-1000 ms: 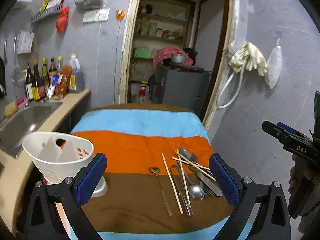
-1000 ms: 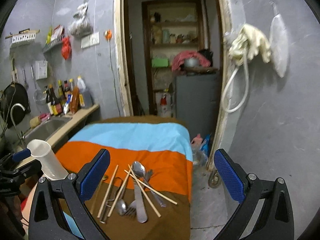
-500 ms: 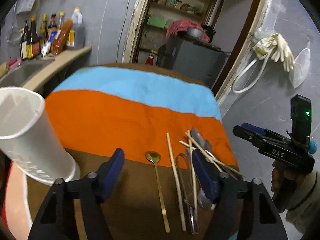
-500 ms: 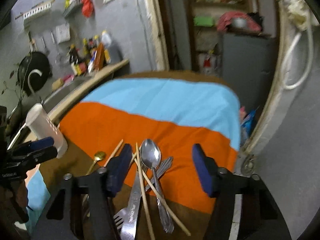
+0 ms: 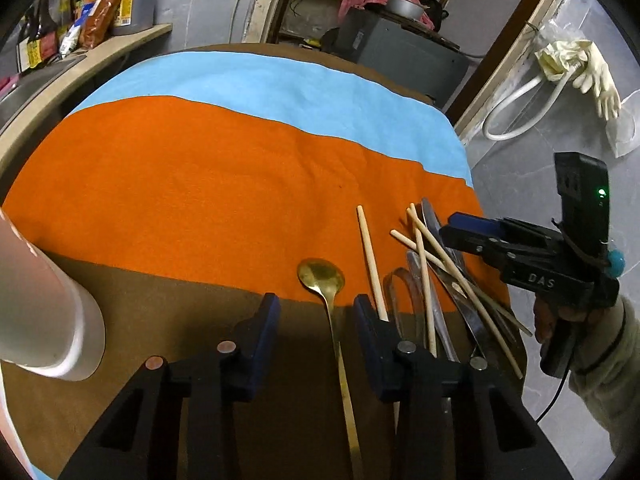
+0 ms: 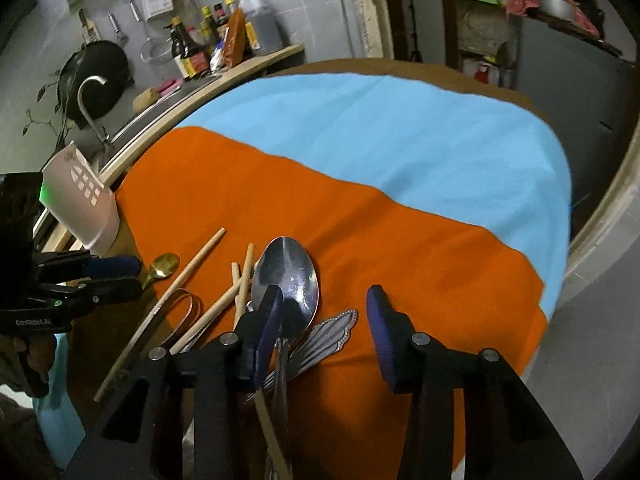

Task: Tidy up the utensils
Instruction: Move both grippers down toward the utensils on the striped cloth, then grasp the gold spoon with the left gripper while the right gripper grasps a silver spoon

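Observation:
A gold spoon (image 5: 320, 276) lies on the striped cloth (image 5: 200, 184), and its thin handle runs between the fingers of my left gripper (image 5: 316, 314). Those jaws are closing, and the pads stand clear of the handle on both sides. A heap of utensils (image 5: 440, 280), steel cutlery crossed by wooden chopsticks (image 5: 370, 256), lies to its right. My right gripper (image 6: 324, 308) hovers low over the heap, jaws closing. Its left finger hangs over the neck of a steel spoon (image 6: 288, 272), and an ornate handle (image 6: 332, 332) lies between the fingers, untouched. A white utensil holder (image 5: 40, 312) stands at the left.
A counter with a sink and several sauce bottles (image 6: 216, 40) runs along the left wall. The cloth's orange and blue bands (image 6: 400, 160) stretch beyond the utensils. An open doorway with shelves and a dark cabinet (image 5: 400, 48) lies behind the table. The table's right edge drops to the floor.
Both grippers have come down toward the table and tipped forward, and both pairs of jaws have narrowed from wide open. The gold spoon's handle now lies between the left fingers.

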